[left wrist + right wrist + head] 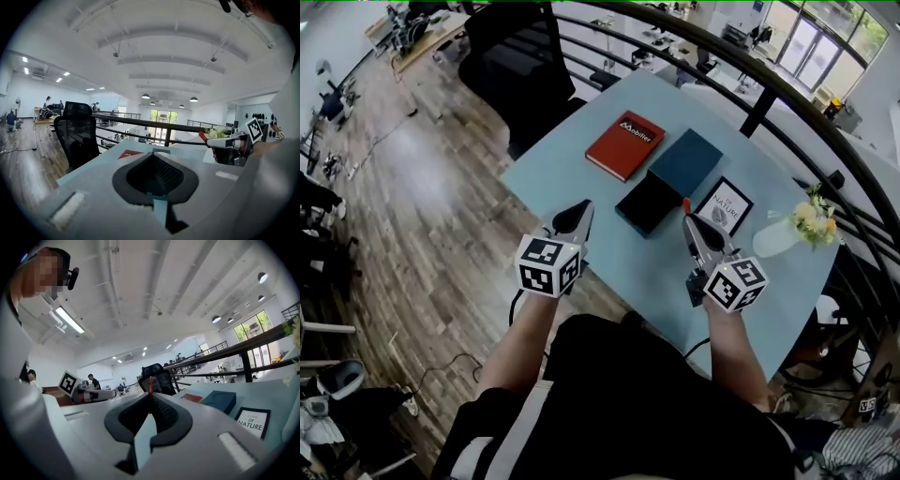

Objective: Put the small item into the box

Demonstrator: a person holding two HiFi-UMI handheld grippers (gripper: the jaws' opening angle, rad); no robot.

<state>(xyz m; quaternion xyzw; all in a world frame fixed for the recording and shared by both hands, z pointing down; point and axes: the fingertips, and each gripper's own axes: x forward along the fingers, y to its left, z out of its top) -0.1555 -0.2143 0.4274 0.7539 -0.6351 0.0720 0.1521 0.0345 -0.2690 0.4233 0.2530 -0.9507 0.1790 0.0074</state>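
A black open box (647,203) lies on the light blue table (581,169), and its dark teal lid (686,161) lies just beyond it. My right gripper (685,217) hovers at the box's right edge, shut on a small thin red item (684,202) that sticks out past the jaw tips. In the right gripper view the red item (150,384) stands up from the closed tips, and the teal lid (218,401) lies to the right. My left gripper (585,208) hangs over the table's near edge left of the box, shut with nothing in it.
A red book (625,143) lies at the far side of the table. A framed card (724,205) and a white vase with flowers (797,225) stand to the right. A black office chair (520,66) and a dark railing (769,94) border the table.
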